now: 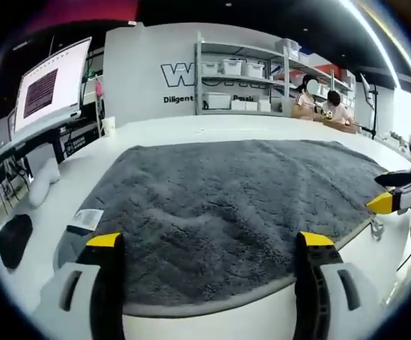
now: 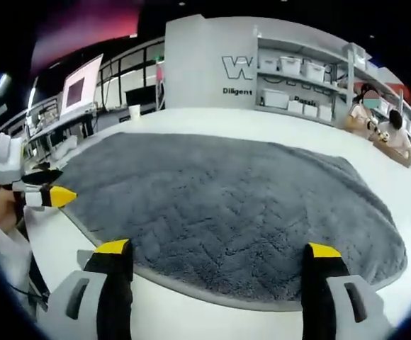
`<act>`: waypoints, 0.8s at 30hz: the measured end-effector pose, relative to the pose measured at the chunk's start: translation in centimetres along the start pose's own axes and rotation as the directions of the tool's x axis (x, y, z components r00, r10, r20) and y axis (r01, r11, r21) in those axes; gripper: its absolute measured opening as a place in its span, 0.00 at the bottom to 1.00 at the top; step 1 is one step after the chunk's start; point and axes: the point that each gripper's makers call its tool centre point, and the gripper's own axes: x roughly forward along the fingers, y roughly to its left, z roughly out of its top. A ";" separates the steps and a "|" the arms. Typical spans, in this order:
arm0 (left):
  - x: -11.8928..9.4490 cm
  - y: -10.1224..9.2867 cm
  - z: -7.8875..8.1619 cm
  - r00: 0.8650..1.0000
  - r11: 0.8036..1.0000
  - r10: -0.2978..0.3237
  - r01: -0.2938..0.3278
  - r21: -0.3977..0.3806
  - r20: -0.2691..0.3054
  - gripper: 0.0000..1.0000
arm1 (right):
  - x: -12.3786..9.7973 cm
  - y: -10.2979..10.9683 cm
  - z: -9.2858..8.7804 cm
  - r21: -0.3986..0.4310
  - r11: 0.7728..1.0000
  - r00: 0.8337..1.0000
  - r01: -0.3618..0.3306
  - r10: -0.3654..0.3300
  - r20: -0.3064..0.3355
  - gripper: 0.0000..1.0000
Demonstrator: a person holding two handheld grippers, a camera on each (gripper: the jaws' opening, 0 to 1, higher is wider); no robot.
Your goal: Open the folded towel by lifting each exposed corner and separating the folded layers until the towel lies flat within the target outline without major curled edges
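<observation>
Left gripper view had the left gripper hovering with jaws wide and nothing between them, above the near edge of the white counter. Bare counter ran along the left side and behind the grey towel, which lay spread open and fairly flat, its pile ruffled, a white label at its left corner. Right gripper likewise stood with jaws wide over the towel's near edge.
</observation>
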 end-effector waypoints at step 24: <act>-0.4 0.1 -0.2 1.000 1.000 -0.020 0.019 0.004 0.023 0.99 | -0.7 0.2 -0.3 -0.007 1.000 0.999 -0.014 0.014 0.043 1.00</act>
